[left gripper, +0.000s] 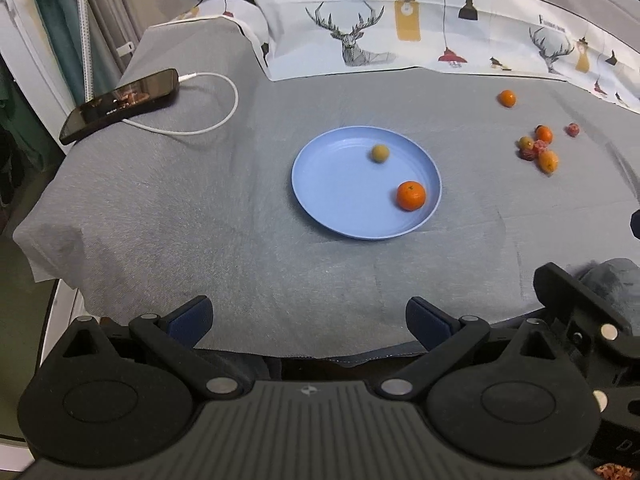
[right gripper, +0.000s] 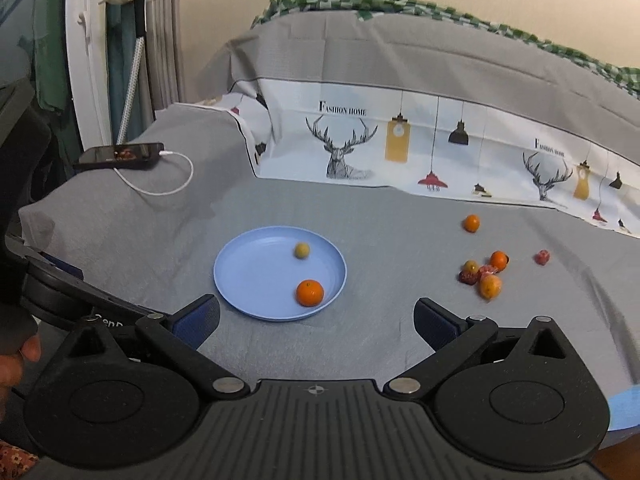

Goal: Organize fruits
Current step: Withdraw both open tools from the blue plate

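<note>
A blue plate (left gripper: 320, 184) (right gripper: 248, 280) lies on the grey cloth. In it are an orange tangerine (left gripper: 411, 195) (right gripper: 309, 293) at the near right and a small yellow-green fruit (left gripper: 379, 153) (right gripper: 302, 250) at the far side. Right of the plate lies a cluster of small orange and red fruits (left gripper: 539, 148) (right gripper: 484, 274), with one orange fruit (left gripper: 507, 98) (right gripper: 471, 223) farther back and one red fruit (left gripper: 573, 129) (right gripper: 542, 257) to the right. My left gripper (left gripper: 308, 320) is open and empty near the table's front edge. My right gripper (right gripper: 316, 322) is open and empty, just in front of the plate.
A black phone (left gripper: 120, 104) (right gripper: 120, 155) with a white cable (left gripper: 208, 120) lies at the back left. A deer-print cloth (left gripper: 400, 32) (right gripper: 400, 148) rises behind the table. The cloth's front edge (left gripper: 280, 354) drops just ahead of the left gripper. The other gripper's body (left gripper: 580, 312) shows at right.
</note>
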Action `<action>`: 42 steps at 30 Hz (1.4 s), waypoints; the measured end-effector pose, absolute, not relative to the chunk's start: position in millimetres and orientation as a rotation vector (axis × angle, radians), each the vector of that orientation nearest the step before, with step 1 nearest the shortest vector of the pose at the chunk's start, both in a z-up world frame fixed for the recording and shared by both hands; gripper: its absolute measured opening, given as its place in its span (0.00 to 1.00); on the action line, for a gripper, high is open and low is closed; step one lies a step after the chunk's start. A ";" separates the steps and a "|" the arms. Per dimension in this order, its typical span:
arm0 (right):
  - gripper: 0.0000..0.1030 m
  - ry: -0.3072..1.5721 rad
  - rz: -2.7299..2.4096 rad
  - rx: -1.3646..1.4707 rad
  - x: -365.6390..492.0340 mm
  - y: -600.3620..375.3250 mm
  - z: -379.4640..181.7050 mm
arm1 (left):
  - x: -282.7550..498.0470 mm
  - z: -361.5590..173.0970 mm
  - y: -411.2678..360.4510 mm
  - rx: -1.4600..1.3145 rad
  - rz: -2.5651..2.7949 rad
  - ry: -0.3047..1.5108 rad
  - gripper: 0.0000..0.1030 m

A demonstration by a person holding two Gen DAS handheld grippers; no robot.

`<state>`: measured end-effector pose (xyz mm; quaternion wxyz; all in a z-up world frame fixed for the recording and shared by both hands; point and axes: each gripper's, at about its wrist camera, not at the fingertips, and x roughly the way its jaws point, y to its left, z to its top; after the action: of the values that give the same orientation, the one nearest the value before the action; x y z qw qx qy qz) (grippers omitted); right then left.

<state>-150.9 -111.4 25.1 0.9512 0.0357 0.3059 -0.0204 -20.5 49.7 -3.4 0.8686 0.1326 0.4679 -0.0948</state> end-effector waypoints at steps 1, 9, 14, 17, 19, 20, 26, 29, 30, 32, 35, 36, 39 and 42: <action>0.99 0.618 -0.039 0.070 -152.7 -110.7 25.9 | -22.3 -2.5 50.1 0.279 -0.200 0.975 1.00; 0.99 0.633 -0.028 0.078 -153.5 -108.8 25.8 | -30.0 0.5 55.4 0.280 -0.187 0.966 1.00; 0.99 0.646 -0.033 0.088 -152.4 -107.5 23.4 | -30.0 -0.8 57.0 0.286 -0.193 0.971 1.00; 0.99 0.654 -0.035 0.098 -151.2 -108.6 20.8 | -29.3 -2.9 55.7 0.295 -0.194 0.975 1.00; 0.99 0.662 -0.034 0.106 -149.6 -109.0 18.6 | -28.6 -4.2 54.7 0.299 -0.193 0.977 1.00; 0.99 0.667 -0.033 0.110 -148.5 -110.0 17.7 | -27.9 -4.8 54.1 0.301 -0.193 0.979 1.00; 0.99 0.686 -0.030 0.129 -143.2 -114.4 13.0 | -22.9 -8.5 49.8 0.312 -0.190 0.994 1.00; 0.99 0.694 -0.027 0.140 -141.5 -116.6 10.3 | -20.4 -10.2 47.3 0.319 -0.188 1.001 1.00; 0.99 0.699 -0.026 0.145 -140.6 -117.6 9.1 | -19.7 -11.2 46.9 0.320 -0.188 1.005 1.00; 0.99 0.710 -0.019 0.158 -138.6 -120.3 6.6 | -17.8 -13.2 45.4 0.324 -0.187 1.015 1.00; 0.99 0.729 -0.009 0.182 -135.3 -123.5 2.7 | -14.2 -15.4 42.6 0.336 -0.184 1.023 1.00; 0.99 0.734 -0.006 0.187 -134.3 -124.9 1.5 | -13.3 -16.2 41.3 0.340 -0.183 1.025 1.00; 0.99 0.744 -0.003 0.201 -130.9 -128.5 -1.7 | -10.2 -18.0 38.0 0.348 -0.180 1.031 1.00; 0.99 0.757 0.002 0.219 -127.0 -132.3 -6.0 | -6.6 -21.1 33.7 0.357 -0.177 1.041 1.00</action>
<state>-127.0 -132.3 -6.0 0.9234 0.1068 0.3686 0.0008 -6.6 33.7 -21.1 0.8487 0.1695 0.4939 -0.0842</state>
